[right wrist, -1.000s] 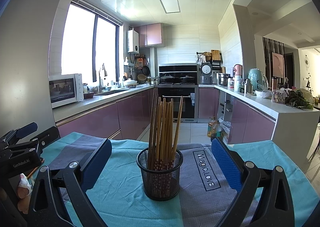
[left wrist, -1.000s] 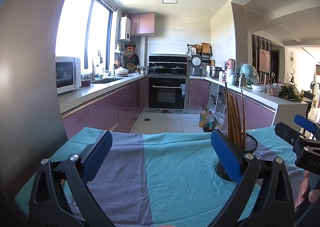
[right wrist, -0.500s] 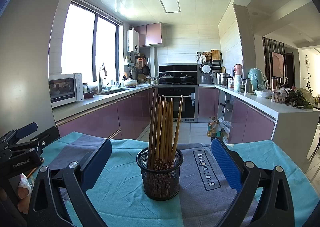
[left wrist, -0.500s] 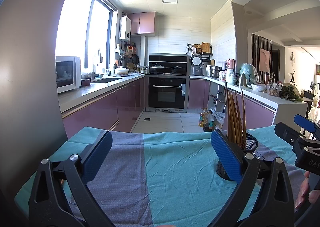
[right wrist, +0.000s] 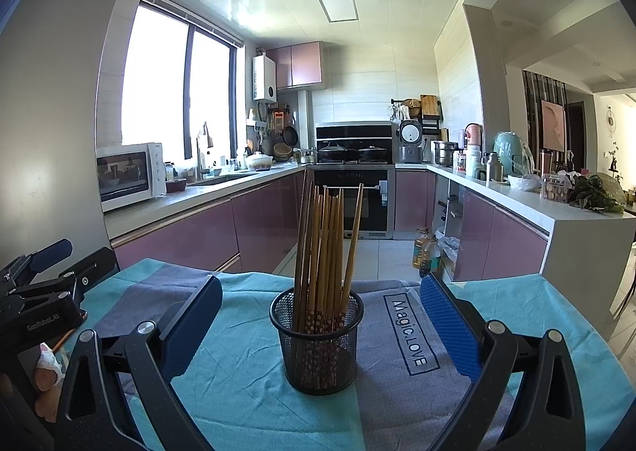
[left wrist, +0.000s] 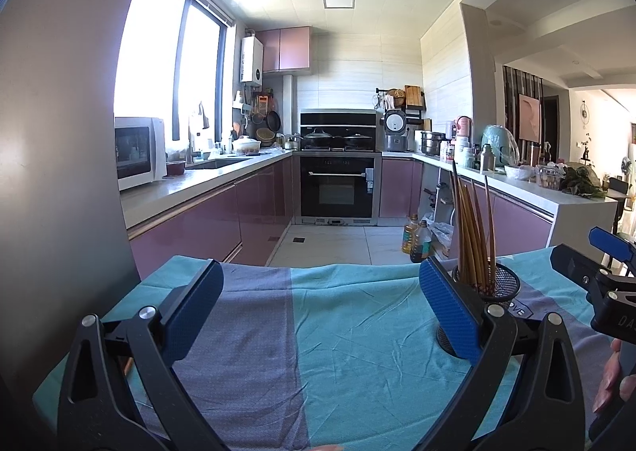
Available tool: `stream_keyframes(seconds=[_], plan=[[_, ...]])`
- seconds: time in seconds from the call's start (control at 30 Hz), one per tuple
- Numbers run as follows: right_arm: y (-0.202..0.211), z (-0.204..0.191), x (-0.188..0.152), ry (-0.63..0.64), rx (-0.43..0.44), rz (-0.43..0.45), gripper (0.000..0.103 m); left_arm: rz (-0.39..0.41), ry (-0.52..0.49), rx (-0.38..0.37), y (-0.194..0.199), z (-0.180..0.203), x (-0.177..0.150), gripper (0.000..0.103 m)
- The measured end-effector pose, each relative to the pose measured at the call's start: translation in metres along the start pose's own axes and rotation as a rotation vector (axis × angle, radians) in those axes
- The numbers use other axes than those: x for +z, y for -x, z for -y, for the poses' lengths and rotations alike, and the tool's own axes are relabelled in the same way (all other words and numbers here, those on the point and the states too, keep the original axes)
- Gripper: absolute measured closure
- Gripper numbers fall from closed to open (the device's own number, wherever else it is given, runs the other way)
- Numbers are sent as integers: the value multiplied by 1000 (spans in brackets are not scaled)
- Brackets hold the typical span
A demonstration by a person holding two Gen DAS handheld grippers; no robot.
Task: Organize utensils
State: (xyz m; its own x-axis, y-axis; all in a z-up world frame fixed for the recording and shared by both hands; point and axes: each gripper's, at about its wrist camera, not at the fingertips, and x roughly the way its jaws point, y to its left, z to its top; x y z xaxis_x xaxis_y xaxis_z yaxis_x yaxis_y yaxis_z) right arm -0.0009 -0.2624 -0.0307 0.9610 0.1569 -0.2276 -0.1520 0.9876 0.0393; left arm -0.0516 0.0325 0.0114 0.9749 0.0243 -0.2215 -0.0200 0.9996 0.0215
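The right gripper (right wrist: 318, 325) hangs low over the table with its jaws spread wide and nothing between the blue pads (right wrist: 447, 325); neither pad touches anything. Straight ahead of it, framed by the two fingers, the black mesh holder (right wrist: 317, 343) stands upright on the grey band of the tablecloth (right wrist: 238, 391), toward the table's far edge, beside the printed "Magic.LOVE" label (right wrist: 409, 331). A bundle of wooden chopsticks (right wrist: 326, 252) stands in it, tips up, leaning slightly apart.

The left gripper (left wrist: 318, 315) is also fully released and empty, its pads above bare cloth near the table's left side. From its camera the holder sits partly behind the right-hand pad (left wrist: 447, 315); whether that pad touches the mesh is hard to judge, though it looks apart.
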Motion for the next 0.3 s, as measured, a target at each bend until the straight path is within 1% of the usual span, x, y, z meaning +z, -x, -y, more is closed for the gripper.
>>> stream_keyframes(seconds=[0.1, 0.13, 0.2, 0.27, 0.3], plan=[[-9, 15, -3, -7, -27, -47, 6, -58, 4, -15, -9, -4, -2, 6], [-14, 24, -6, -15, -49, -76, 6, -86, 9, -12, -14, -7, -4, 6], [-31, 45, -13, -13, -109, -165, 6, -136, 19, 3, -24, -14, -7, 6], [-53, 71, -23, -2, -171, -283, 6, -210, 44, 2, -38, -28, -12, 6], [-62, 82, -29, 4, -197, -328, 6, -251, 53, -3, -46, -35, -15, 6]])
